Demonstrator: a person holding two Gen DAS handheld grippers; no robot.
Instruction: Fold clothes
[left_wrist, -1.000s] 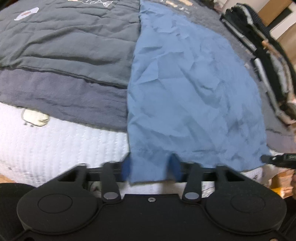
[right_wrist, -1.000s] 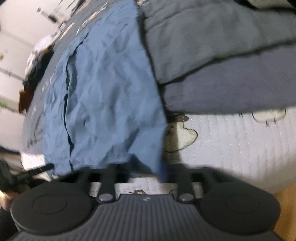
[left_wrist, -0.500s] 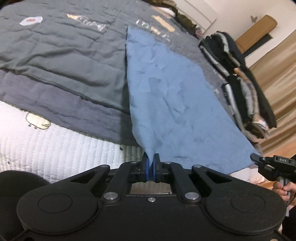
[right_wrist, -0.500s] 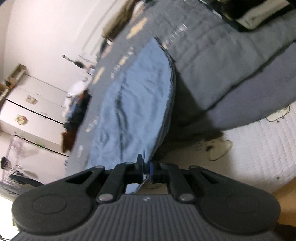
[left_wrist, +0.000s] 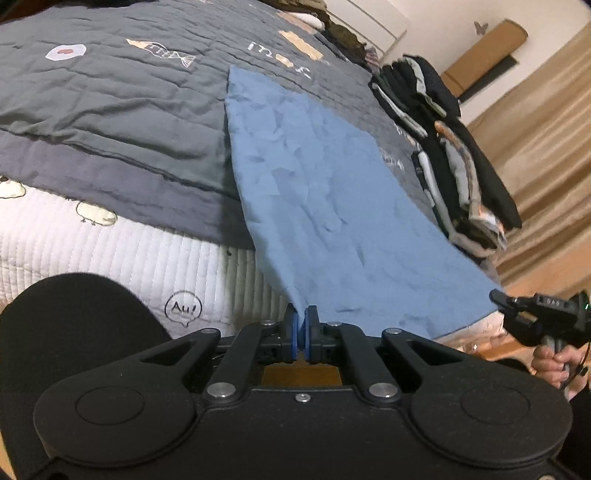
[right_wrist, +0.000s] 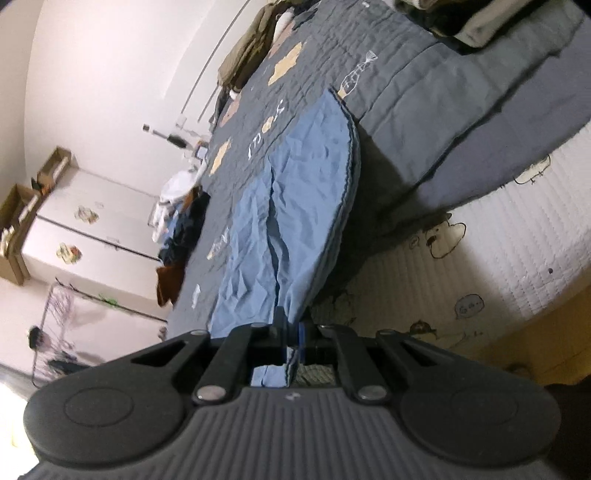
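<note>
A light blue garment (left_wrist: 332, 199) lies lengthwise on the grey quilt, its near end lifted off the bed edge. My left gripper (left_wrist: 302, 325) is shut on the garment's near left corner. My right gripper (right_wrist: 291, 332) is shut on the other near corner; the garment (right_wrist: 295, 206) stretches away from it, with a long crease down the middle. The right gripper (left_wrist: 517, 306) also shows at the right edge of the left wrist view, holding the cloth's far corner taut.
The grey quilt (left_wrist: 110, 92) covers the bed above a white quilted mattress side (left_wrist: 110, 258). A stack of dark folded clothes (left_wrist: 454, 155) stands on the bed right of the garment. More clothes (right_wrist: 177, 236) lie at the far side near white wardrobes (right_wrist: 85, 229).
Both grippers closed on the garment's near hem corners, then pulled back and up. The near end now hangs taut off the bed edge.
</note>
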